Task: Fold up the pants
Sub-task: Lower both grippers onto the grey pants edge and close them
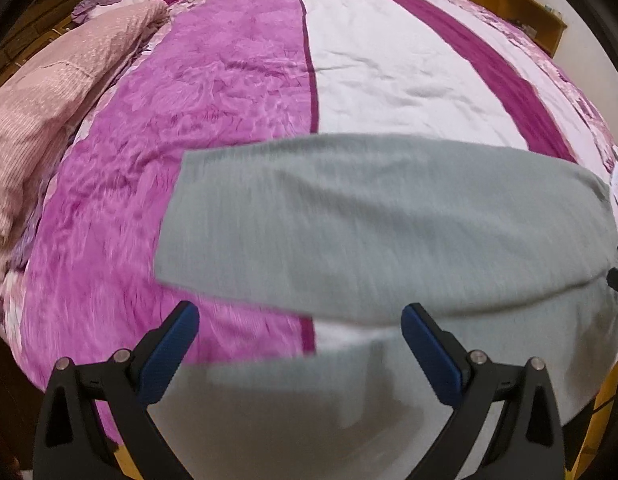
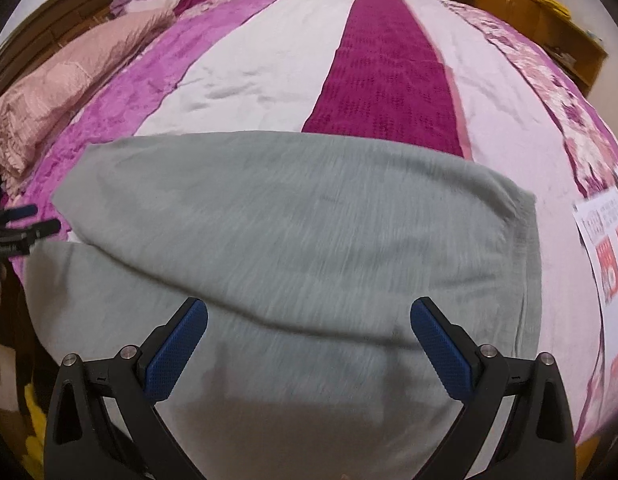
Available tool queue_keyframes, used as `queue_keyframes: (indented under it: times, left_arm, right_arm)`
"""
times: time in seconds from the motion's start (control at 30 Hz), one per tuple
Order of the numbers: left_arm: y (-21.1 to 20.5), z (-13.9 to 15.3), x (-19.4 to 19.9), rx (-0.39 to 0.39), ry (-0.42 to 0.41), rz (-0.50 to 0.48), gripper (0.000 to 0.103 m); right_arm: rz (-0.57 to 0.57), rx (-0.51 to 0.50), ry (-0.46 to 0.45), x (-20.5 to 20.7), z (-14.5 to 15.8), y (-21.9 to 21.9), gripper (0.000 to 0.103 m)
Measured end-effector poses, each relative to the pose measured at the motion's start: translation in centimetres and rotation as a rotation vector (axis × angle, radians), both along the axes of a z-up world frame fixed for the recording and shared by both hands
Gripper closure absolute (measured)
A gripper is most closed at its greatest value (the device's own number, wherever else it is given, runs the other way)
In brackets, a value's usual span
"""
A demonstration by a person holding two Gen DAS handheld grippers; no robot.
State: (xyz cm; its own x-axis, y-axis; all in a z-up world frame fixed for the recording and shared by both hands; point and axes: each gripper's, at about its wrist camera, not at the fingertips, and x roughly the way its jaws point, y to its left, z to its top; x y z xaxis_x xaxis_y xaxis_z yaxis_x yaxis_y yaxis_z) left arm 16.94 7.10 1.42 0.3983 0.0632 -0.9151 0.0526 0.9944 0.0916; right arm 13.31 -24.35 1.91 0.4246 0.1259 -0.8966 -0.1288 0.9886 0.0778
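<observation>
The pants (image 2: 293,232) are seen partly folded at mid-frame on the bed (image 2: 385,60), more folds judged left, while both tongs (image 1: 301,332) (image 2: 309,324) are held wide and empty.

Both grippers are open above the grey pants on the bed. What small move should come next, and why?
Probably lower the left gripper onto the leg ends of the pants and close. Both it and the right gripper are open and hold nothing, and the legs already lie one over the other, so a crosswise fold looks due.

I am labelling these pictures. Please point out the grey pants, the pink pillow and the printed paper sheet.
grey pants (image 2: 309,220): right wrist view, middle of the upper leg.
pink pillow (image 1: 41,108): left wrist view, its top face.
printed paper sheet (image 2: 607,240): right wrist view, its middle.
</observation>
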Motion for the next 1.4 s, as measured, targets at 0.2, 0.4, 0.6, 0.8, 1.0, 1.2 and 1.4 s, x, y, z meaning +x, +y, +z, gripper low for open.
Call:
queue_keyframes:
  times: [0.2, 0.4, 0.6, 0.8, 1.0, 1.2, 1.4]
  left_arm:
    - [1.2, -1.2, 4.4, 0.016, 0.021, -0.024, 0.0]
    - [1.6, -3.2, 7.4, -0.008, 0.062, -0.086, 0.0]
    - [1.3, -5.0, 8.9, -0.008, 0.09, -0.142, 0.0]
    - [1.7, -6.0, 9.0, -0.037, 0.086, -0.195, 0.0]
    - [1.8, -6.7, 8.9, -0.058, 0.069, -0.222, 0.0]
    - [1.5, -6.9, 8.4, -0.054, 0.064, -0.221, 0.0]
    - [1.1, -7.0, 9.1, -0.044, 0.096, -0.239, 0.0]
  right_arm:
    - [0.031, -0.044, 0.016, 3.8, -0.3, -1.2, 0.005]
    - [0.03, -0.048, 0.05, 6.9, -1.3, -2.6, 0.005]
    - [0.02, -0.078, 0.114, 9.1, -4.0, -3.6, 0.005]
    - [0.028, -0.059, 0.121, 9.5, -5.4, -4.0, 0.004]
    - [0.05, -0.065, 0.13, 9.6, -6.2, -4.0, 0.004]
    - [0.049, -0.08, 0.103, 9.5, -6.4, -3.9, 0.004]
    - [0.084, -0.087, 0.089, 10.0, -6.5, -3.4, 0.004]
